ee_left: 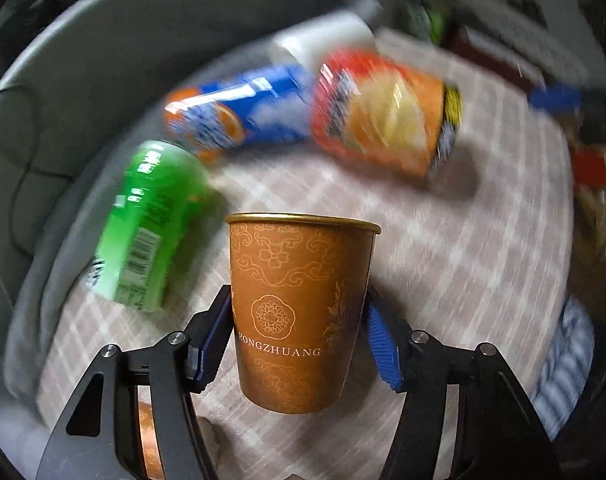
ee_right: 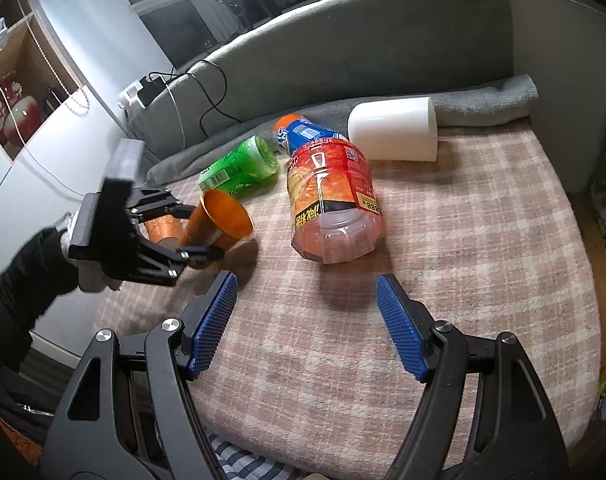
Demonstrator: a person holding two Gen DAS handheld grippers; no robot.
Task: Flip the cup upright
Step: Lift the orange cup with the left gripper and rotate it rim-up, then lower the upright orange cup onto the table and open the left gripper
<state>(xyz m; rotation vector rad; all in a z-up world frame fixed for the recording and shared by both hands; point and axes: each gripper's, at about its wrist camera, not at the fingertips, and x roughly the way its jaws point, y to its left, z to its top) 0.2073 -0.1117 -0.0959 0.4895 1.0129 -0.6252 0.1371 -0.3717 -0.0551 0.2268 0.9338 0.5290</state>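
Turning the orange paper cup [ee_left: 299,312] upright in my left gripper [ee_left: 299,336], pinched between its pads.
I'd finish the roll until its rim is level, lower the base onto the plaid blanket [ee_right: 463,240] ahead, clear of the green can [ee_left: 151,224], then release; my right gripper [ee_right: 307,320] hangs spread, holding nothing.

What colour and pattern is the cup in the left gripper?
The cup is orange-brown with pale floral scrollwork and a gold rim, clearest in the left wrist view.
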